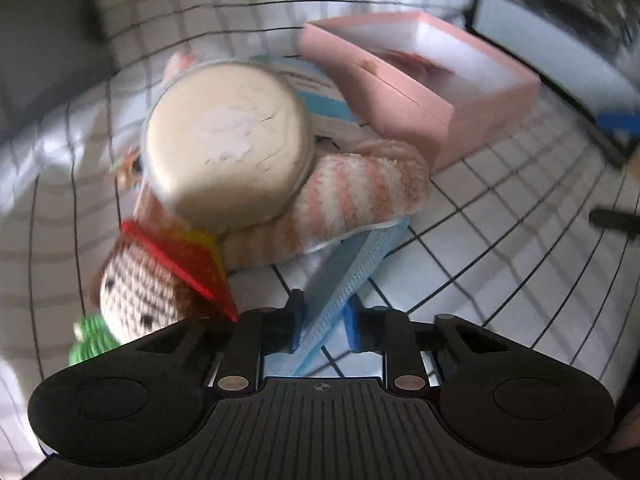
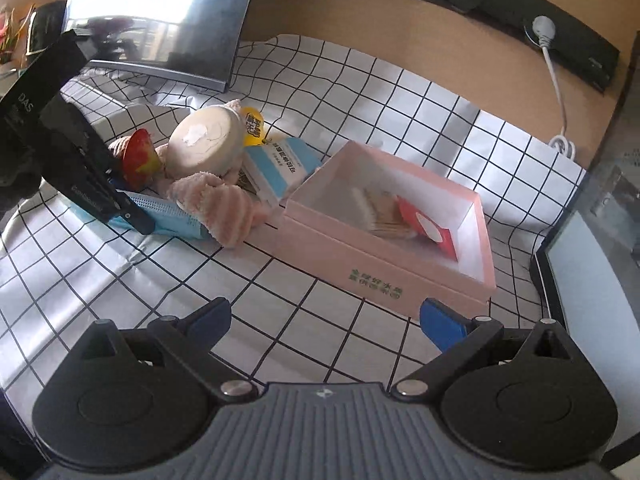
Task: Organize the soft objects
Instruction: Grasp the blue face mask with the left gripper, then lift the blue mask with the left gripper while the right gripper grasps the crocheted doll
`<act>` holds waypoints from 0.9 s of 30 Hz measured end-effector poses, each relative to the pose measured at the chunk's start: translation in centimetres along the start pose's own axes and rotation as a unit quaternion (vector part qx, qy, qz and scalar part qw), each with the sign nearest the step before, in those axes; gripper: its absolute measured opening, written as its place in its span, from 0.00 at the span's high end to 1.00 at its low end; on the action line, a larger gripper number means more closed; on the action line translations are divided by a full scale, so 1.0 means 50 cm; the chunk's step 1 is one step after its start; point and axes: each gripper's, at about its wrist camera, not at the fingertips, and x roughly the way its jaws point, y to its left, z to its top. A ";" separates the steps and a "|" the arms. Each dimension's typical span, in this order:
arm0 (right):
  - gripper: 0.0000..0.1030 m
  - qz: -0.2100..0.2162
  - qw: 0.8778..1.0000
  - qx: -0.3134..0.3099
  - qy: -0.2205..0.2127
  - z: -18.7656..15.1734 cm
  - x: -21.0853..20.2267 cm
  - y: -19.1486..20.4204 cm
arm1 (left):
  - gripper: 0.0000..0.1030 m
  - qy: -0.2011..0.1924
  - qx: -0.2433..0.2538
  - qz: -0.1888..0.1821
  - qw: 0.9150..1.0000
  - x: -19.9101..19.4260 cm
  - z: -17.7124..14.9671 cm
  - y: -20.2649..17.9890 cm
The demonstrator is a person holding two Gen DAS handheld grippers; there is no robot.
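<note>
My left gripper (image 1: 325, 320) is shut on a light blue face mask (image 1: 352, 264), whose edge runs up between the two blue pads. In the right wrist view that same gripper (image 2: 134, 218) leans down onto the mask (image 2: 172, 216). A fluffy pink-and-white striped sock (image 1: 352, 196) lies across the far end of the mask. Left of it is a crochet doll (image 1: 136, 292) in a red hat. The open pink box (image 2: 384, 268) holds a red packet (image 2: 428, 228) and a striped item. My right gripper (image 2: 326, 320) stands open over the checked cloth in front of the box, holding nothing.
A round cream tin (image 1: 228, 140) rests on the pile, beside a blue-and-white carton (image 2: 280, 164) and a yellow item (image 2: 254, 126). A monitor (image 2: 160, 20) stands behind the pile, another screen (image 2: 592, 280) at the right. A white cable (image 2: 556, 76) hangs down at the back right.
</note>
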 end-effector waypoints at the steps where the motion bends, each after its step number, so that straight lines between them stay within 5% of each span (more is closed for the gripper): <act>1: 0.02 0.001 1.000 0.002 0.000 -0.001 -0.001 -0.001 | 0.83 -0.004 -0.013 -0.005 1.000 -0.006 -0.009 0.000; 5: 0.02 0.011 1.000 0.005 -0.004 0.004 0.002 0.002 | 0.88 -0.029 -0.037 0.000 0.999 -0.034 -0.052 -0.012; 9: 0.02 0.026 1.000 -0.004 -0.015 0.023 0.010 0.019 | 0.90 -0.065 -0.118 0.009 0.991 -0.082 -0.117 -0.003; 14: 0.02 0.078 0.997 -0.009 -0.020 0.069 0.040 0.075 | 0.90 -0.109 -0.234 0.046 0.965 -0.158 -0.216 0.035; 18: 0.02 0.145 0.989 0.026 -0.009 0.126 0.081 0.146 | 0.90 -0.128 -0.282 0.057 0.949 -0.215 -0.279 0.072; 22: 0.02 0.205 0.973 0.108 0.022 0.183 0.149 0.219 | 0.90 -0.125 -0.277 0.043 0.952 -0.250 -0.315 0.082; 27: 0.02 0.209 0.955 0.203 0.063 0.226 0.257 0.289 | 0.90 -0.121 -0.255 0.026 0.959 -0.267 -0.335 0.072</act>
